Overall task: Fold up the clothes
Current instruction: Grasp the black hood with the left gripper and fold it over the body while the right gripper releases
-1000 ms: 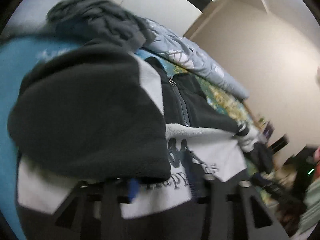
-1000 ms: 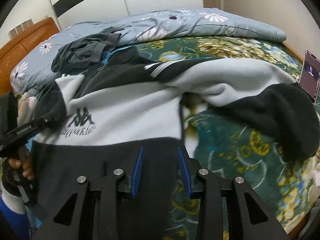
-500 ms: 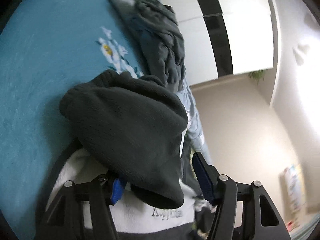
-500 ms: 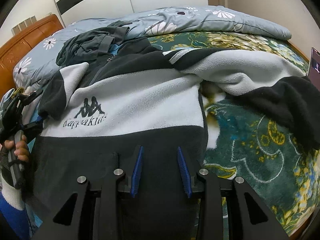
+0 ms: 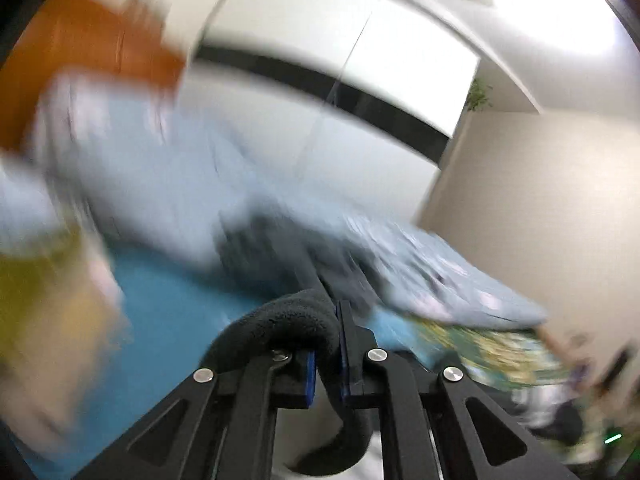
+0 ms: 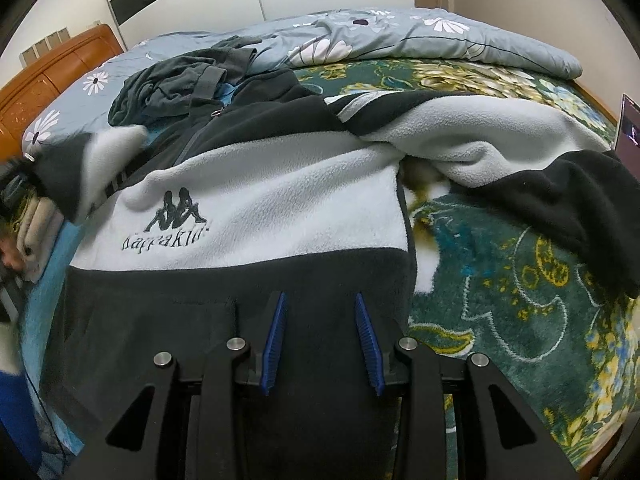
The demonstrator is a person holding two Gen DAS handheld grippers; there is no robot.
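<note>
Left gripper (image 5: 328, 344): jaws clamped tight on a dark fleece cuff (image 5: 288, 320).
Cuff: loops up over the left jaw, drops down between both.
Bed: teal sheet (image 5: 168, 312) left of the cuff; pale blue floral duvet (image 5: 440, 276) behind it.
Headboard (image 5: 80, 56): orange wood, upper left.
Wardrobe (image 5: 360, 80): white doors, black band.
Clarity: background heavily smeared.
</note>
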